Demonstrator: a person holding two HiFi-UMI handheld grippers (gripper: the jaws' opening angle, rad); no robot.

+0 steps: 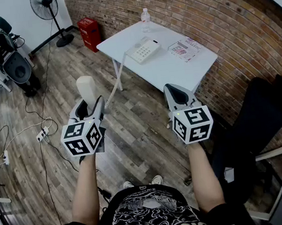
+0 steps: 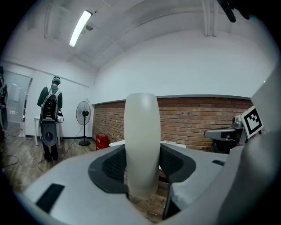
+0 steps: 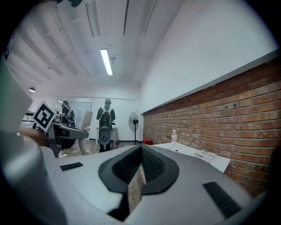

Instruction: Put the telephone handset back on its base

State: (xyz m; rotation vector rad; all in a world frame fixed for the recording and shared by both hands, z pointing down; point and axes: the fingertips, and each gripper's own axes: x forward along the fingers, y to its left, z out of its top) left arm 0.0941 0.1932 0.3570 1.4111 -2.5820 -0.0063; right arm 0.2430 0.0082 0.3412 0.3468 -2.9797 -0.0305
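Observation:
My left gripper (image 1: pixel 90 106) is shut on the white telephone handset (image 1: pixel 87 88), which stands upright between the jaws. In the left gripper view the handset (image 2: pixel 141 140) fills the gap, with both pads of the left gripper (image 2: pixel 142 166) pressed on its sides. A coiled cord (image 1: pixel 114 84) runs from the handset up to the white telephone base (image 1: pixel 143 49) on the white table (image 1: pixel 177 72). The base lies well ahead of both grippers. My right gripper (image 1: pixel 178 93) is level with the left one and holds nothing. Its jaws meet in the right gripper view (image 3: pixel 139 169).
A water bottle (image 1: pixel 145 18) and printed papers (image 1: pixel 187 49) share the table. A red box (image 1: pixel 89 33) and a standing fan (image 1: pixel 50 13) are by the brick wall. A black chair (image 1: pixel 263 114) is at my right. Cables and a power strip (image 1: pixel 42 133) lie on the floor at left, near a person (image 2: pixel 50 114).

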